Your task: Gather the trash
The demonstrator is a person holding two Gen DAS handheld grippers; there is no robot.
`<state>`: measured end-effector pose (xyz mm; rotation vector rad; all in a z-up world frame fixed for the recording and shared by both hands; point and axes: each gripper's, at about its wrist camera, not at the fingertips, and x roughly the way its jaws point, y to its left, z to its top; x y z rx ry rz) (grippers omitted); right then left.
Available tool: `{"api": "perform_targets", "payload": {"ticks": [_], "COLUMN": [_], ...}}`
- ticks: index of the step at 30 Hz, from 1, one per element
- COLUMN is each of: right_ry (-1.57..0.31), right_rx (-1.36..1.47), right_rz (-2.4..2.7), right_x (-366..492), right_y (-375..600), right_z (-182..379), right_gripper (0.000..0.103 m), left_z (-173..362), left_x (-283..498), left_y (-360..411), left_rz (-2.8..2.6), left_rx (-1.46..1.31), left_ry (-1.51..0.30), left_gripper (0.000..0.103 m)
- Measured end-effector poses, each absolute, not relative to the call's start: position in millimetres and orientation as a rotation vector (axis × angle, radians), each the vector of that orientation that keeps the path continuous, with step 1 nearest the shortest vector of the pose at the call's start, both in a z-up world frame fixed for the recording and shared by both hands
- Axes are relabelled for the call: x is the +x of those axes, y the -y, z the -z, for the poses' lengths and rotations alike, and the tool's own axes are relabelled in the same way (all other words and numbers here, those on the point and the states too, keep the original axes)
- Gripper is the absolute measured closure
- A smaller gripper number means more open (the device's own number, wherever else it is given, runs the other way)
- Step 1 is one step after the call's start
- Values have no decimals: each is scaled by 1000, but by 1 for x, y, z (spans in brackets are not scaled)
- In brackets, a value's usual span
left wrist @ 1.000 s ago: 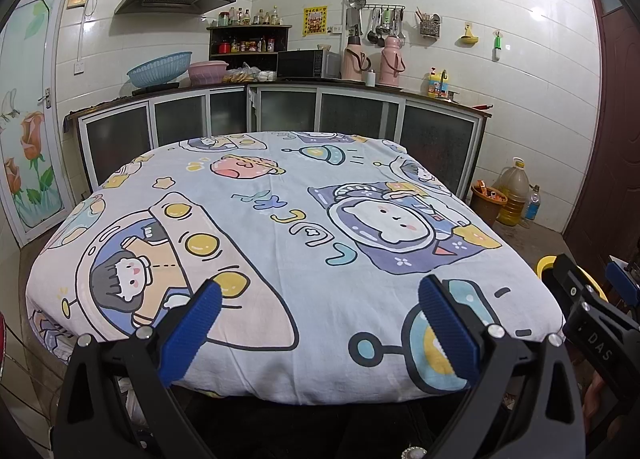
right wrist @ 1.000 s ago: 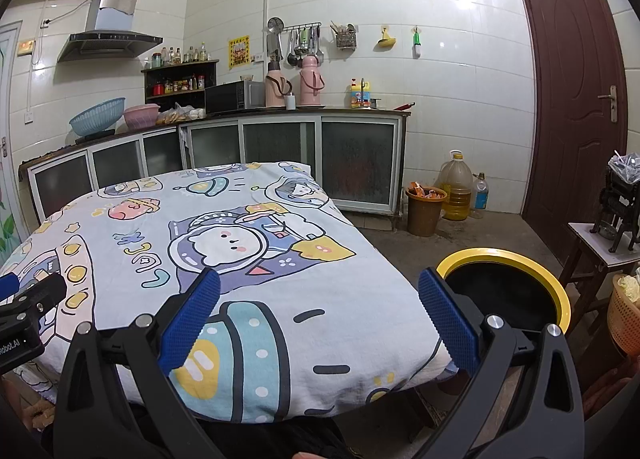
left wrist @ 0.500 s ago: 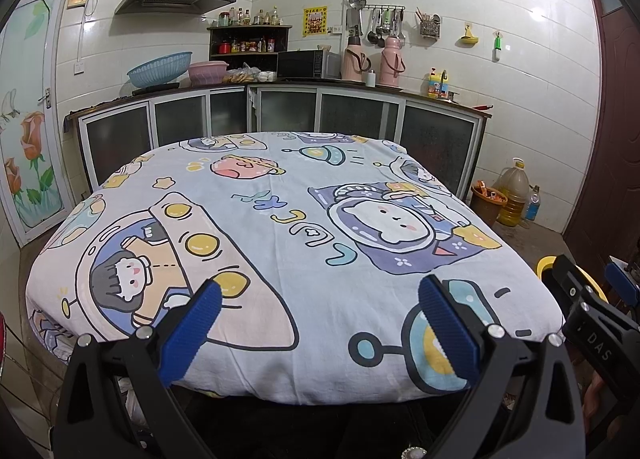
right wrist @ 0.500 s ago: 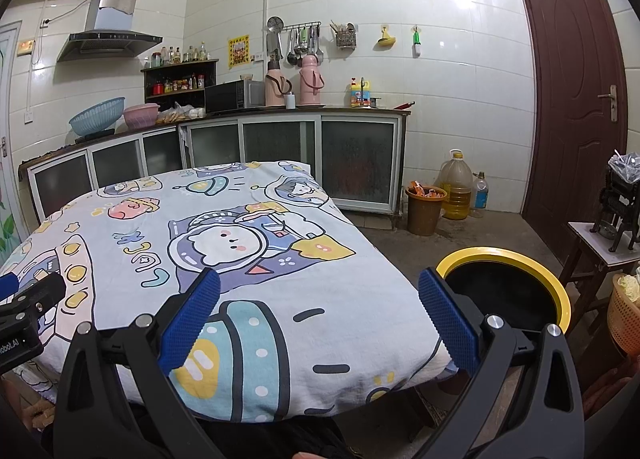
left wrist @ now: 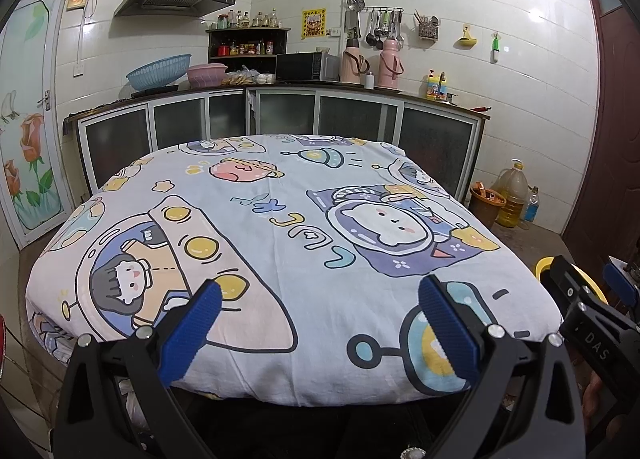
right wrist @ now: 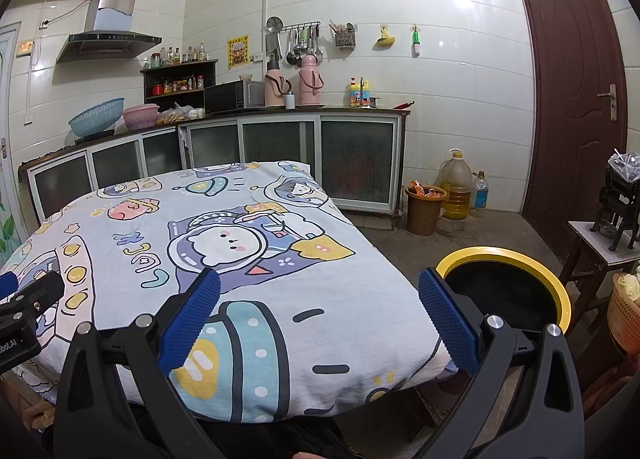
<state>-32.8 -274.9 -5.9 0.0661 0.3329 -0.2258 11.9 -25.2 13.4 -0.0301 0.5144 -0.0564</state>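
- Two hand-held grippers hover at the near edge of a table draped in a cartoon-print cloth (left wrist: 280,219).
- The left gripper (left wrist: 320,315) has its blue-padded fingers (left wrist: 192,329) spread wide, with nothing between them.
- The right gripper (right wrist: 320,315) is spread just as wide and is also empty.
- No trash shows on the cloth in either view; whether any lies out of sight I cannot tell.
- A black bin with a yellow rim (right wrist: 560,291) stands on the floor just beside the table's near right corner, right of the right gripper.
- A small brown bucket (right wrist: 424,211) holding orange wrappers stands far right by the cabinets, well apart from both grippers.
- To do this step well, I judge both grippers should stay wide open and scan the floor and table edges for litter before committing to a grasp.
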Motion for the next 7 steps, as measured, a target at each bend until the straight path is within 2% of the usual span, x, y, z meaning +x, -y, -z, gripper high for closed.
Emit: {"api": "perform_targets", "payload": {"ticks": [7], "right_ry": [-333], "right_rx": [67], "right_rz": [227], "right_x": [-33], "right_y": [275], "right_z": [6], "right_gripper": [8], "left_z": [-13], "left_x": [14], "left_y": [24], "left_rz": [56], "left_rx": [-33], "left_ry": [-519], "left_gripper": [8]}}
